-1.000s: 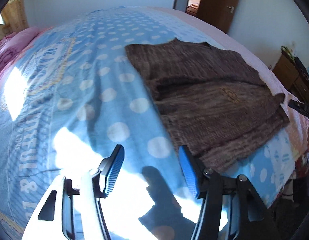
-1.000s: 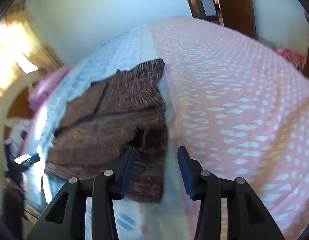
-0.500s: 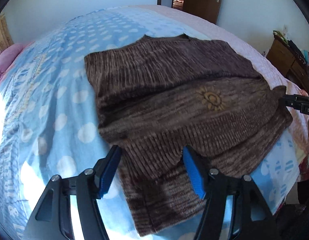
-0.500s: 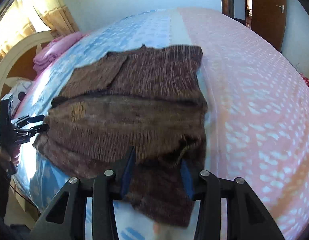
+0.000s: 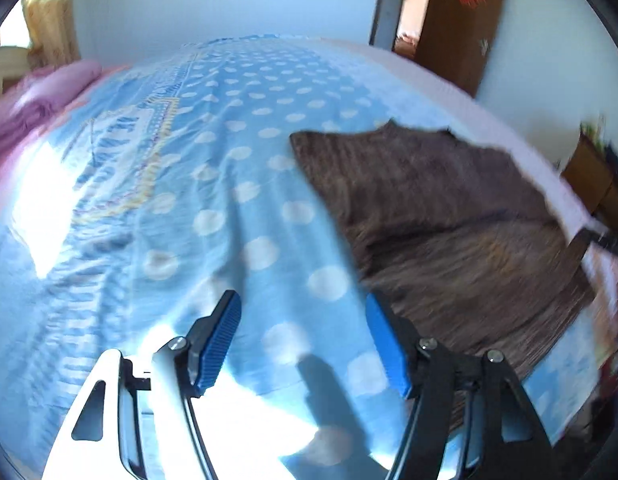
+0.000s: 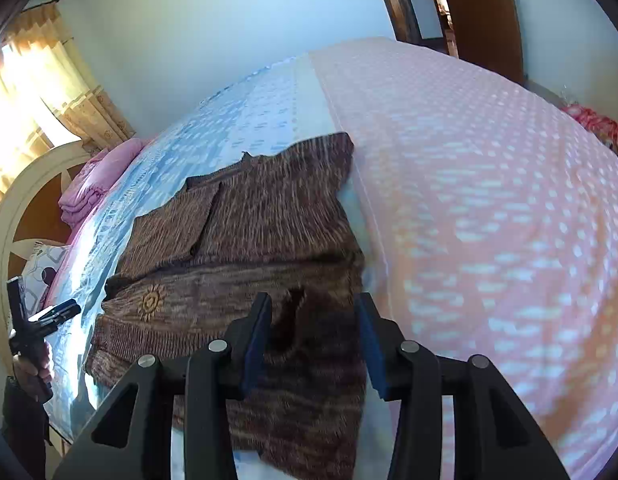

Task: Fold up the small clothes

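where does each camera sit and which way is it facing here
Left wrist: sits on the left tongs, looking along their open blue fingers at the blue polka-dot blanket, brown sweater to the side.
Right wrist: sits on the right tongs, open, over the brown sweater edge beside the pink bedspread; the left tongs and a hand show.
Shared: sweater, blanket, door.

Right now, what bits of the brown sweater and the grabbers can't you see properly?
- Left wrist view: sweater smeared by motion blur; its sun design unreadable.
- Right wrist view: sweater's near hem hidden behind the right gripper.
- Right wrist view: left gripper too small to judge.
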Motion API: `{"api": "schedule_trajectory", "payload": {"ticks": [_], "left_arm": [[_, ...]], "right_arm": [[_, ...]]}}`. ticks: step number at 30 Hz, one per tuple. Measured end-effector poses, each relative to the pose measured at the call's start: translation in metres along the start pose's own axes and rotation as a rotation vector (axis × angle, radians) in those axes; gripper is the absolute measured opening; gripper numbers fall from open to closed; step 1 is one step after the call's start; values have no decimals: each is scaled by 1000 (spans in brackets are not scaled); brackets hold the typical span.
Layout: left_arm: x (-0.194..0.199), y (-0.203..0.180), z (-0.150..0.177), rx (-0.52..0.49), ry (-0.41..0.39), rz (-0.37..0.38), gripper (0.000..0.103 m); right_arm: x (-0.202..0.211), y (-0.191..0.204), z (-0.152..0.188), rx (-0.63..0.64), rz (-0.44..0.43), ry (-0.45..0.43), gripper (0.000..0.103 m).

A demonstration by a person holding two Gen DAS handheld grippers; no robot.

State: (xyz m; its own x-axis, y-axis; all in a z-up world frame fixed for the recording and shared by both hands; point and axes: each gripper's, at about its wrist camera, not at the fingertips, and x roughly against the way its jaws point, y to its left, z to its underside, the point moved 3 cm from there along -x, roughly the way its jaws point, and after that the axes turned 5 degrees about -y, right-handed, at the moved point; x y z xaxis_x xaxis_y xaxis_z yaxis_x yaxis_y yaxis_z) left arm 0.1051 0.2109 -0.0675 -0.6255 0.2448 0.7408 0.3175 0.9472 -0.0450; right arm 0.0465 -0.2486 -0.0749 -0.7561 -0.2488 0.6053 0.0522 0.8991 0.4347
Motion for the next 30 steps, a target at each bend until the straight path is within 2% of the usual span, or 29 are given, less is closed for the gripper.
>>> {"api": "schedule_trajectory", "payload": {"ticks": [4, 7, 11, 13, 16, 20, 23, 25, 27, 30], "left_arm": [[-7, -14, 18, -221, 69, 3, 67], [-13, -40, 25, -382, 81, 30, 67], [-17, -72, 16, -496, 35, 89, 67], [-23, -80, 9, -535, 28, 95, 67], [-31, -83, -4, -529, 27, 108, 69], [-31, -74, -23, -427, 9, 173, 71], [-37, -70, -28, -344, 49, 227, 72], [-41, -75, -25, -365, 62, 220, 72], [-43, -86, -20, -430, 58, 196, 72], [-39, -102, -16, -488, 30, 203, 72]], "right_arm": [[6, -9, 10, -37, 14, 12, 45], [7, -12, 10, -49, 25, 13, 45], [8, -17, 10, -77, 31, 16, 45], [11, -18, 11, -73, 41, 11, 45], [14, -23, 12, -86, 48, 14, 45], [18, -30, 16, -105, 56, 17, 45], [16, -36, 19, -133, 46, 29, 45], [15, -37, 20, -141, 44, 25, 45], [16, -37, 21, -135, 40, 20, 45], [15, -34, 21, -116, 46, 24, 45]]}}
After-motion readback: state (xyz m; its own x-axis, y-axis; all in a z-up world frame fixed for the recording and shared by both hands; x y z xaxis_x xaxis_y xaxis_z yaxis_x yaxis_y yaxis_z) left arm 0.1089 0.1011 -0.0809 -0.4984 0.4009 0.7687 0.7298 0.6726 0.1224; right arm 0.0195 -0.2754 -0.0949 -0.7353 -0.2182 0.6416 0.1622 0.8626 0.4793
